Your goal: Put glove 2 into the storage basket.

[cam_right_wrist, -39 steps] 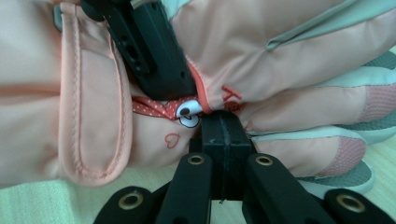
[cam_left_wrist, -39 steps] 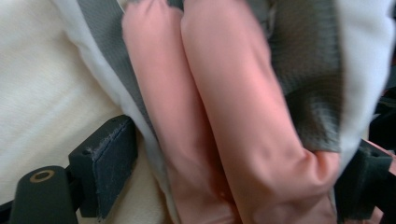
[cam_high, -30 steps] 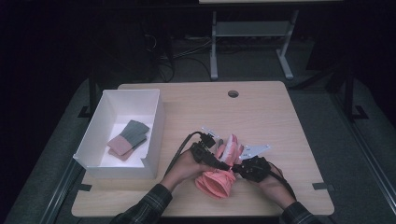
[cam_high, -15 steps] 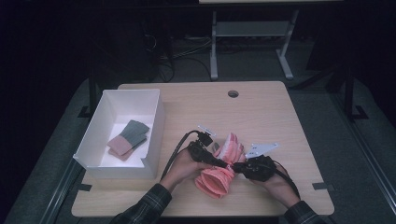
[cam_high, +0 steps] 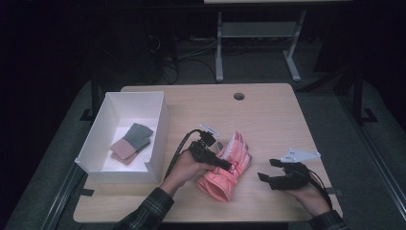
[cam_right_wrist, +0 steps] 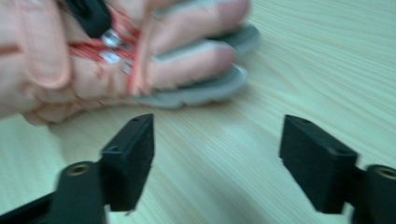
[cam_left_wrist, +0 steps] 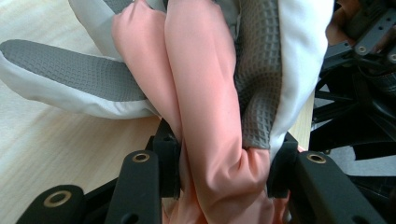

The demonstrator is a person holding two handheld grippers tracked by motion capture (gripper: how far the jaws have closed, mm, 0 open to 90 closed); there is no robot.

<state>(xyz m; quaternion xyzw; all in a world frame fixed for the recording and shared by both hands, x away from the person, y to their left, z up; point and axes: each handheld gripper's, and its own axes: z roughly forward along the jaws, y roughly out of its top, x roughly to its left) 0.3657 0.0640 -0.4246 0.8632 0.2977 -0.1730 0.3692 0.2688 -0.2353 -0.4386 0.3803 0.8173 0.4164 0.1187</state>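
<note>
The pink glove (cam_high: 226, 168) lies near the front middle of the desk (cam_high: 268, 120), its fingers toward the white bin (cam_high: 158, 120), where a folded pair already rests. The left gripper (cam_left_wrist: 224, 161) has its jaws clenched on the glove's bunched fabric, likely to carry it. The right gripper (cam_high: 266, 169), whose jaws have just been opening, stands released and empty beside it.
</note>
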